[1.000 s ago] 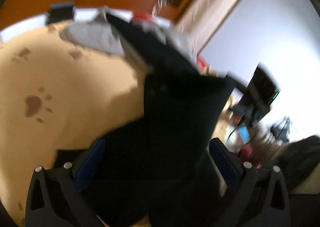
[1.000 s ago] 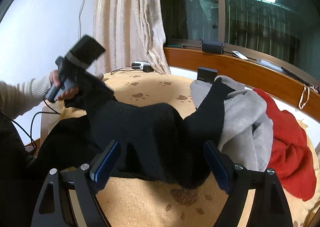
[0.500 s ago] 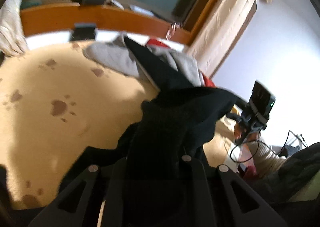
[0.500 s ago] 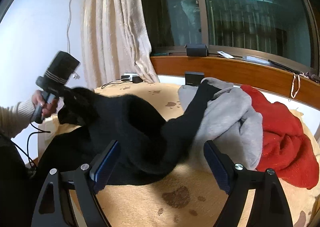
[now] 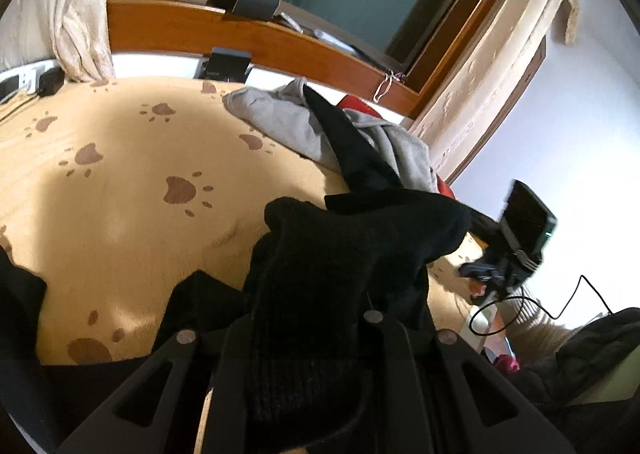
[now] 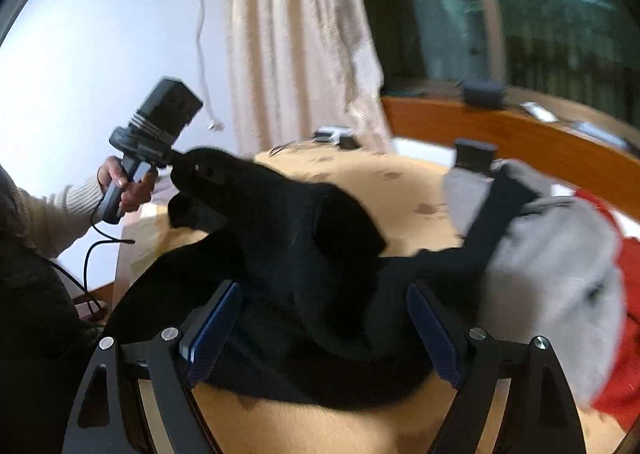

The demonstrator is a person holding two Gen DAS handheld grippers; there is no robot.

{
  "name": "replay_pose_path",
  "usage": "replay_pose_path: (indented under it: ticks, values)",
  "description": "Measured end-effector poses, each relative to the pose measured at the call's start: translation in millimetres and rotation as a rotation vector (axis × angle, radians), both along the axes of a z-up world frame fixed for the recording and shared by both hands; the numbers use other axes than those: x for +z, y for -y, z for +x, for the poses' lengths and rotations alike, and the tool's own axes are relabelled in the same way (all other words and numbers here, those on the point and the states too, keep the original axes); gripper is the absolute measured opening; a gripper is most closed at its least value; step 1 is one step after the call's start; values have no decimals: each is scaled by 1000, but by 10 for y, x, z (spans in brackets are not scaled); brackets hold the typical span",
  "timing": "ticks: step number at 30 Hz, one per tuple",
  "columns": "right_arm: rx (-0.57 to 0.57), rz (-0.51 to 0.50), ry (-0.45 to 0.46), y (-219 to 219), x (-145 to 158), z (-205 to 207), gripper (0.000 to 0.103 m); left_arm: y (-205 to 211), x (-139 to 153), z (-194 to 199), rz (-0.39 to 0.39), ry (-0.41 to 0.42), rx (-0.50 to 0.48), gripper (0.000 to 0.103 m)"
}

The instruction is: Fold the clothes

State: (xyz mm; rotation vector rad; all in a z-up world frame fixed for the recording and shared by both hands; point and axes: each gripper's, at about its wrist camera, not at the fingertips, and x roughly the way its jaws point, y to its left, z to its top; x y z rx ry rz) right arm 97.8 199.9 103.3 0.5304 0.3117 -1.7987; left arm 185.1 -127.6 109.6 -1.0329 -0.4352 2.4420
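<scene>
Sweater (image 6: pixel 304 238), black, hangs above the bed (image 5: pixel 120 214), long axis running from 9 to 3 o'clock toward the grey garment (image 6: pixel 560 274). Left tongs (image 5: pixel 304 338) are clamped on its end; right tongs (image 6: pixel 320 330) gape wide, holding nothing, cloth between them.

In your left wrist view, the sweater (image 5: pixel 340 254) is rising from bottom centre, caught between the closed fingers of your left gripper (image 5: pixel 308 338). The bedspread (image 5: pixel 120 182) is filling the left half beneath it. A heap of clothes (image 5: pixel 288 122) is sitting above centre, behind the sweater, with the headboard (image 5: pixel 180 30) running behind it. Your right gripper (image 5: pixel 516 238) is hanging at middle right.

In your right wrist view, the sweater (image 6: pixel 300 246) is stretching from centre to the left gripper (image 6: pixel 160 134) at middle left, lying between the parted fingers of the right gripper (image 6: pixel 320 330).
</scene>
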Motion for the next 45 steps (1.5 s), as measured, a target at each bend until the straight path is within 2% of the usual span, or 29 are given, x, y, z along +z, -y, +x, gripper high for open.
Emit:
replay_pose_path:
  ticks: [1,3,4,5,9,13,15,18,21,25,26,30,39,45]
  values:
    - [8,15,1,98,-22,-39,86,0,25,14,0,-10,2,16]
    - [19,47,-8,320,-58,-117,68,9,82,40,2,-32,13,16]
    - [22,63,-17,440,-72,-155,31,27,122,57,6,-48,27,16]
    - [9,78,-31,533,-76,-181,6,55,165,84,14,-68,43,16]
    - [-76,88,-117,703,21,-220,5,183,322,176,55,-147,101,16]
    - [-246,-28,-323,643,549,-124,5,203,488,196,90,-222,113,16]
    - [-317,-96,-458,628,864,15,5,157,582,200,97,-256,109,16]
    - [-367,-186,-561,610,1215,168,5,111,820,296,122,-356,123,16]
    - [-413,-255,-655,600,1528,298,5,136,1133,476,150,-499,167,16]
    - [-452,-338,-684,589,1815,405,5,129,1551,752,158,-687,220,15]
    - [-462,-354,-692,570,1871,441,5,128,1634,795,157,-710,223,15]
    - [-483,-428,-729,524,2096,648,5,69,1818,860,161,-755,213,15]
    - [-528,-523,-821,276,2443,1134,6,39,2098,1149,244,-851,251,15]
    - [-563,-596,-898,107,2611,1536,6,-247,2492,1618,163,-1034,293,16]
